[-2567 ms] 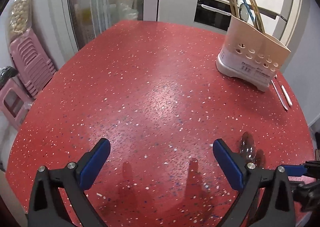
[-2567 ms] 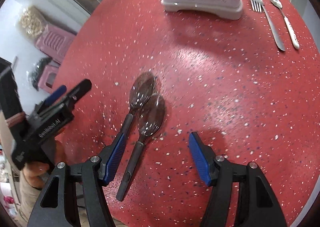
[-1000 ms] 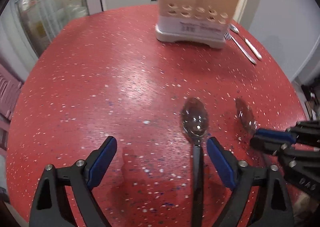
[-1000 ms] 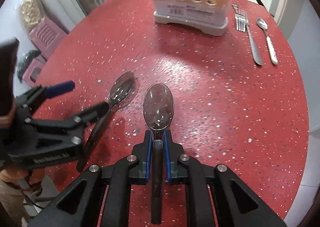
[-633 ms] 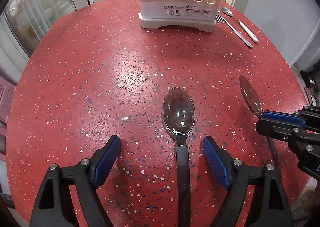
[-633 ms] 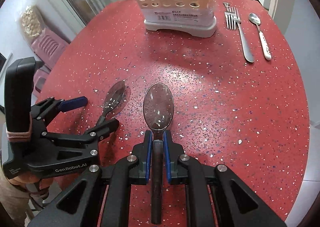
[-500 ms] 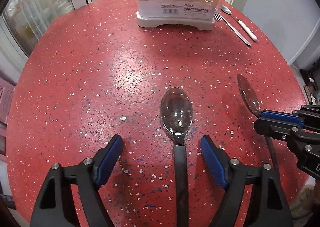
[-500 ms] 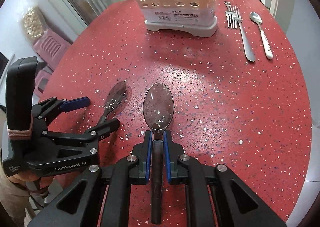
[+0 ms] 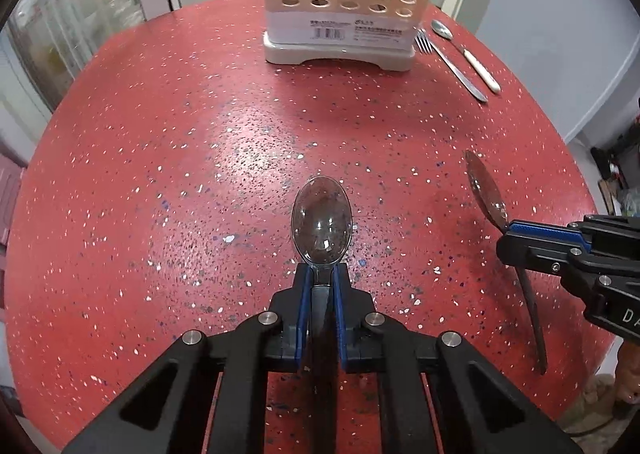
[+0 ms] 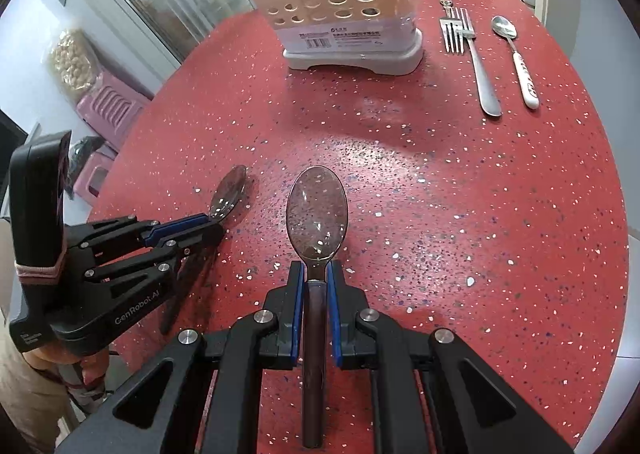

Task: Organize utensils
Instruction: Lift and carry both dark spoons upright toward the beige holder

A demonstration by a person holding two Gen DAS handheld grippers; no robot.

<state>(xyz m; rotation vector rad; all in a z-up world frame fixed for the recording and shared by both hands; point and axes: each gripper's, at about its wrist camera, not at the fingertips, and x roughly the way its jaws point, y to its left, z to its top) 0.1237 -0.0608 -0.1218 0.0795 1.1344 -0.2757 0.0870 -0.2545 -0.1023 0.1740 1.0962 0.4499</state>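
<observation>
My left gripper (image 9: 320,278) has just closed its jaws on the neck of 1 clear spoon (image 9: 322,222), bowl pointing toward the holder (image 9: 344,6). My right gripper (image 10: 316,274) is clamped on the second spoon (image 10: 317,214) the same way. Both spoons sit over the red table (image 10: 480,214). A fork (image 10: 472,58) and a white-handled spoon (image 10: 520,62) lie right of the holder.

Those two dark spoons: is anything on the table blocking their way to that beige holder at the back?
Nothing visible does. Bare red table lies between both spoons and the holder; the fork and the white-handled spoon lie off to its side.
</observation>
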